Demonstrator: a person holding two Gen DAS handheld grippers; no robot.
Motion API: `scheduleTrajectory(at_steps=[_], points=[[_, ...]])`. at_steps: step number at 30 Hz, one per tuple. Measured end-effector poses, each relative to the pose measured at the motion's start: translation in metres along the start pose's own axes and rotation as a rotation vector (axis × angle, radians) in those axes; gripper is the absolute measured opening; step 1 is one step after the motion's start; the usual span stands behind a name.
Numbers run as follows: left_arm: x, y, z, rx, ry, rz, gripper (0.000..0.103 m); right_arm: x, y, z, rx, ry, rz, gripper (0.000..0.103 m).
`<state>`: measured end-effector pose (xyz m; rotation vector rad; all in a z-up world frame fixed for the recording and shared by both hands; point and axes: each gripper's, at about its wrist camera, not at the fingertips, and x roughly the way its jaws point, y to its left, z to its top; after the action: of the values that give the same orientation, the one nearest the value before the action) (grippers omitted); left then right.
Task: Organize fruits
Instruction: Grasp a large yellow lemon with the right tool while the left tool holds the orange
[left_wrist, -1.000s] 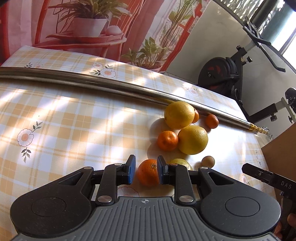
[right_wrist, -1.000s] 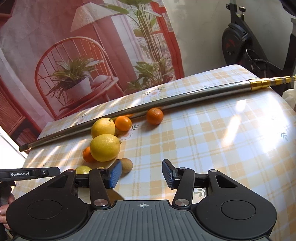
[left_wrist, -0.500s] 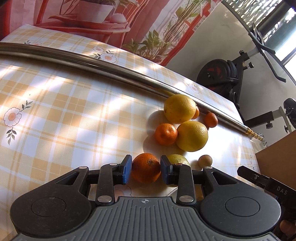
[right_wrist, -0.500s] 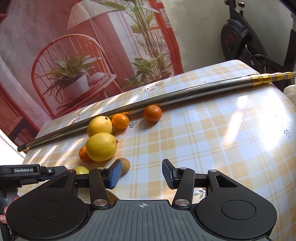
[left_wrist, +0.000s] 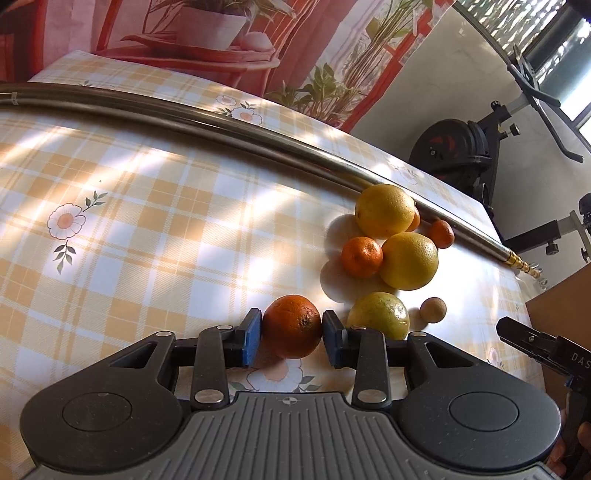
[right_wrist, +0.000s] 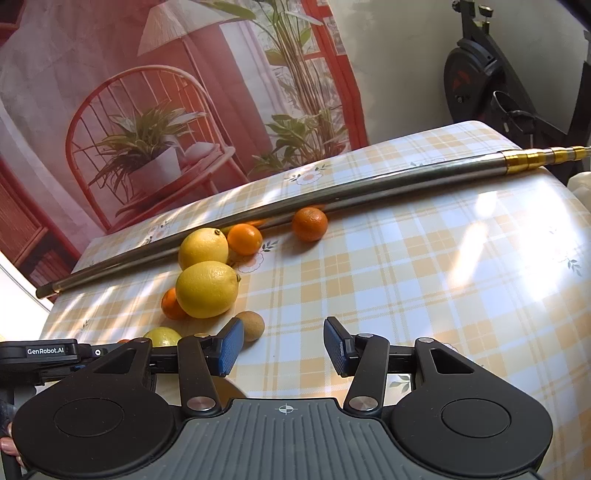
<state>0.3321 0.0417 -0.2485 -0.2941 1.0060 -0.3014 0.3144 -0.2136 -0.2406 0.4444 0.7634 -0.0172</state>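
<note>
My left gripper (left_wrist: 291, 338) is shut on an orange (left_wrist: 291, 326), its blue pads against both sides, just above the checked tablecloth. Ahead and to the right lie a greenish lemon (left_wrist: 378, 314), a small brown kiwi (left_wrist: 433, 309), a mandarin (left_wrist: 361, 256), two large yellow lemons (left_wrist: 410, 260) (left_wrist: 384, 210) and another mandarin (left_wrist: 441, 233). My right gripper (right_wrist: 282, 345) is open and empty over the cloth. The kiwi (right_wrist: 251, 325) is just beyond its left finger. The lemons (right_wrist: 207, 290) (right_wrist: 203, 248) and mandarins (right_wrist: 244, 239) (right_wrist: 309, 224) lie further off.
A long steel pole (left_wrist: 221, 127) lies across the table behind the fruit; it also shows in the right wrist view (right_wrist: 369, 192). A brown cardboard box (left_wrist: 557, 295) stands at the right table edge. An exercise bike (right_wrist: 491, 81) stands beyond the table.
My left gripper has carried the orange to the left, away from the greenish lemon, and the view has swung left. My right gripper has stayed open and barely moved.
</note>
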Motion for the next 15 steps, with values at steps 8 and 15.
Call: scheduleTrajectory(at_steps=[8,15], points=[[-0.011,-0.003,-0.005,0.138,-0.028,0.084,0.038,0.0,0.0,-0.001,0.007,0.001,-0.002,0.046],[-0.018,-0.013,-0.01,0.193,-0.043,0.098,0.038,-0.006,-0.003,-0.003,0.022,-0.005,-0.006,0.046]])
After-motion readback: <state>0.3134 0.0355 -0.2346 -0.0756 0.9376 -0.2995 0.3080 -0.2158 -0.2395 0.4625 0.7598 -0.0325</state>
